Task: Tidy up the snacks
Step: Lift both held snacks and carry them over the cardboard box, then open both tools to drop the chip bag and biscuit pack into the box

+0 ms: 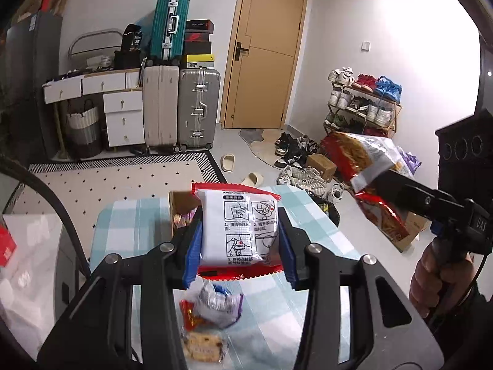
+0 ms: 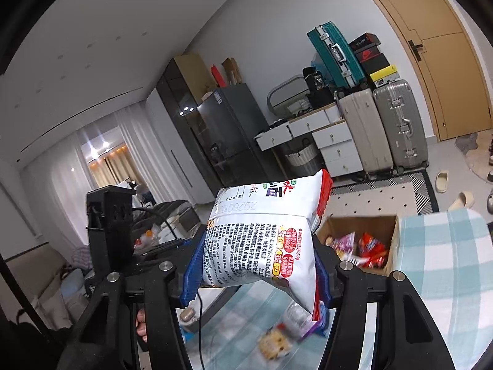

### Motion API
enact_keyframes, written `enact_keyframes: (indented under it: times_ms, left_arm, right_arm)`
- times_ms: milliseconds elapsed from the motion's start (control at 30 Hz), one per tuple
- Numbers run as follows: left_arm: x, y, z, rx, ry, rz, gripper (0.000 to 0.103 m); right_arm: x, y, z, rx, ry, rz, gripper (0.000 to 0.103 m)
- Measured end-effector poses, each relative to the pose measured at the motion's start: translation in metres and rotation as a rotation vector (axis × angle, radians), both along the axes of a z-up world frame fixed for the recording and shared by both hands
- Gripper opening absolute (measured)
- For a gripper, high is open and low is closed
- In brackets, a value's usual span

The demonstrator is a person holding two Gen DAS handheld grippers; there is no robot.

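Cardboard box (image 2: 359, 240) contents — right view only, both grippers clamping packets.

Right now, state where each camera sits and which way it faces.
Left wrist: on the left claw, facing the door; holds a white packet; right claw and hand show.
Right wrist: on the right claw, facing the fridge; holds a noodle bag.
Shared: cardboard box, suitcases.

Left tongs (image 1: 240, 234) were clamped on a packet above the tabletop; right tongs (image 2: 258, 265) likewise, raised higher.
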State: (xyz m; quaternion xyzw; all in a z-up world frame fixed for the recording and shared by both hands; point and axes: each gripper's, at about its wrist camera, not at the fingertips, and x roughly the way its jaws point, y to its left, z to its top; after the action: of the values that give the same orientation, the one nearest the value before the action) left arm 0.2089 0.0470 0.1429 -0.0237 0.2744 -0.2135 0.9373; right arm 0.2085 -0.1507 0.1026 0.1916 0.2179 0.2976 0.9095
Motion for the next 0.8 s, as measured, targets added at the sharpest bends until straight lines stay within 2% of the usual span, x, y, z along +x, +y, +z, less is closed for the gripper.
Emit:
enact_keyframes:
  times_ms: [233,400,533,667,800]
  left_arm:
    - [0.060,-0.025,0.020,0.044,-0.015,0.036,0.040]
    - [0.109,-0.042,0.020,0.074,0.010,0.037,0.040]
    - [0.151,-0.050,0.006,0.089,0.057,0.051,0.040]
    - [0.196,-0.058,-0.027,0.121,0.103,0.051,0.040]
    - [0.241,-0.066,-0.066,0.117,0.200,0.046,0.040]
  right_arm:
    - [0.056,-0.011,0.026,-0.048,0.013,-0.036,0.059]
    - [0.095,-0.018,0.028,-0.076,0.030,-0.062,0.059]
    - [0.133,-0.018,0.015,-0.103,0.069,-0.071,0.059]
    - [0.166,-0.012,-0.014,-0.141,0.116,-0.062,0.059]
    - [0.193,-0.010,-0.045,-0.176,0.163,-0.063,0.059]
